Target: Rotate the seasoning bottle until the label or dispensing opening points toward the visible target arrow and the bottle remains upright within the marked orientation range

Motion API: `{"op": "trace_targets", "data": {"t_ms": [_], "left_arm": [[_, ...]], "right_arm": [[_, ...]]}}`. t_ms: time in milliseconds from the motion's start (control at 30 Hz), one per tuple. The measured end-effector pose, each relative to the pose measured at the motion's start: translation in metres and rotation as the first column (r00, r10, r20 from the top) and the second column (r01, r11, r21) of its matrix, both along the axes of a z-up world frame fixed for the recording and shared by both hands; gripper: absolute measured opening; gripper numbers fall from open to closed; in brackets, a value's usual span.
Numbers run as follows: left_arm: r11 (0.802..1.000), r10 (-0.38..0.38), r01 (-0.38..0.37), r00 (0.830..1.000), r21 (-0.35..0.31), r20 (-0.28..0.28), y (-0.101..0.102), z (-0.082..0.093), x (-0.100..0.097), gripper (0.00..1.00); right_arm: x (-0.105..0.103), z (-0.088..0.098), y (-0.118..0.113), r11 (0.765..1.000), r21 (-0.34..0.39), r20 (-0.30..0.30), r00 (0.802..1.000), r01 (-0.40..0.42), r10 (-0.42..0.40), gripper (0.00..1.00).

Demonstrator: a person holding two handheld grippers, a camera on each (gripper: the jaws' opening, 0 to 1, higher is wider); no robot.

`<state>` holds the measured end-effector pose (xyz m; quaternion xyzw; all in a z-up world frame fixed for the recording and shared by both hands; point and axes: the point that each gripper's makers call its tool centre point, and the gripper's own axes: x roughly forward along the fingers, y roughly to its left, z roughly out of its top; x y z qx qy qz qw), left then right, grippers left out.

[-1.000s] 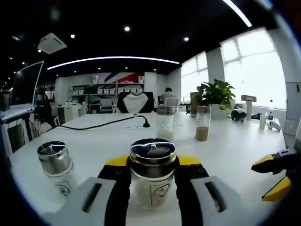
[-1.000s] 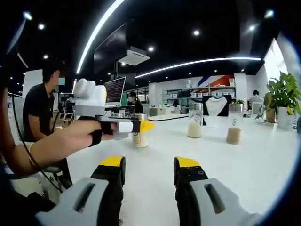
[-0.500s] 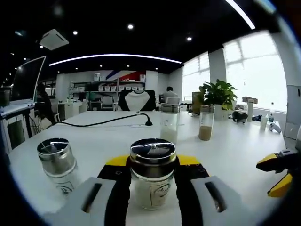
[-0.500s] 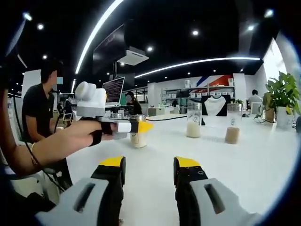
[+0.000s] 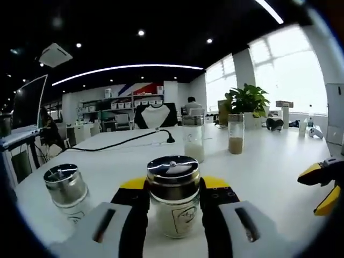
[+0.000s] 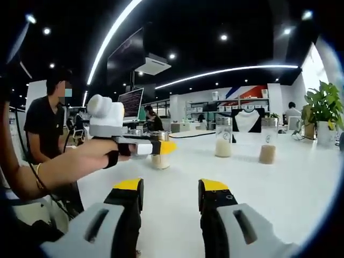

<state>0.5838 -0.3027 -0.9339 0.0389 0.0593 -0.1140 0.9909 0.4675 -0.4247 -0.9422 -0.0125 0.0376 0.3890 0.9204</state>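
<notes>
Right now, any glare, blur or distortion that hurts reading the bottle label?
Left gripper view: windows blown out, fisheye bends the ceiling light strip; seasoning bottle sharp, label mark visible but too small to read. Right gripper view: table evenly lit, far jars soft.

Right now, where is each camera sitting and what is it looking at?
Left gripper view: rides on the left gripper, looking along its jaws at the seasoning bottle they clamp; the right gripper peeks in.
Right gripper view: rides on the right gripper, jaws apart, looking across the white table; the person's hand holds the left gripper.
Both share the table and the two far jars.
</notes>
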Motion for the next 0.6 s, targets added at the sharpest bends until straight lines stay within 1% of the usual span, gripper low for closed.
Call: {"op": "trace_targets", "data": {"t_ms": [100,200,300,367,400,433,467,600], "left_arm": [[1.000,0.000,0.000,1.000,-0.016,-0.007,0.000,-0.002,-0.001,0.41],[1.000,0.004,-0.004,1.000,-0.017,-0.017,0.000,-0.003,-0.001,0.43],[1.000,0.007,-0.007,1.000,-0.015,-0.018,0.001,-0.001,-0.002,0.45],[1.000,0.013,-0.013,1.000,-0.015,-0.016,0.003,0.004,-0.004,0.46],[1.000,0.024,-0.024,1.000,-0.011,-0.007,0.005,0.008,-0.005,0.48],[0.999,0.035,-0.035,0.999,-0.006,0.018,0.006,0.015,-0.006,0.50],[0.999,0.040,-0.040,0.999,-0.005,0.031,0.008,0.021,-0.007,0.51],[0.999,0.045,-0.045,0.997,0.004,0.056,0.009,0.036,-0.011,0.54]], "right_arm": [[0.000,0.001,0.000,1.000,0.002,0.002,1.000,-0.002,0.002,0.40],[-0.001,0.001,-0.001,1.000,0.005,0.000,1.000,0.000,0.000,0.40],[-0.001,0.001,-0.002,1.000,0.007,-0.002,1.000,0.003,-0.003,0.40],[-0.001,0.001,-0.003,1.000,0.007,0.000,1.000,0.005,-0.005,0.40],[-0.001,0.002,-0.003,1.000,0.007,0.001,1.000,0.005,-0.005,0.40],[0.000,0.002,-0.004,1.000,0.009,0.002,1.000,0.005,-0.005,0.40],[0.000,0.003,-0.004,1.000,0.020,-0.003,1.000,0.005,-0.005,0.40],[-0.001,0.003,-0.002,1.000,0.017,-0.004,1.000,-0.002,0.002,0.40]]}}
